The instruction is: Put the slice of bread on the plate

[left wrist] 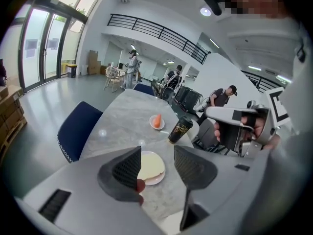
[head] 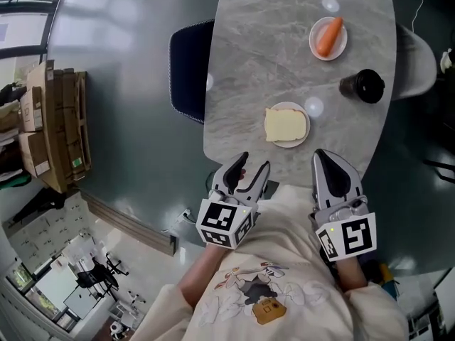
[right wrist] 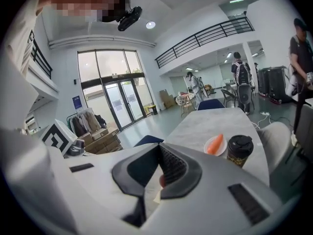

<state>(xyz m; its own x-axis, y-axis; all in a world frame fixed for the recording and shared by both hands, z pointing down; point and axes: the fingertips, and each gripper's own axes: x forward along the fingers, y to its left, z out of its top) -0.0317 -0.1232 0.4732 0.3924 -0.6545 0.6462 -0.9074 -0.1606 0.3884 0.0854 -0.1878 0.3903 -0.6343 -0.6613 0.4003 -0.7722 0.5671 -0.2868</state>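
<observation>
My left hand-held gripper (head: 252,165) has its jaws spread with nothing between them. My right hand-held gripper (head: 325,163) has its jaws pressed together on nothing. Both hover at the near edge of the desk (head: 270,41), close to my body. I take that as resting clear, since the job looks finished: the slice of bread (head: 286,124) lies flat on the plate (head: 291,144) just beyond them. Farther off are a carrot (head: 329,35) on its dish (head: 313,34) and a dark cup (head: 364,85). In the right gripper view, the gripper's own body blocks the bread entirely. The bread leaves only the plate's rim visible.
</observation>
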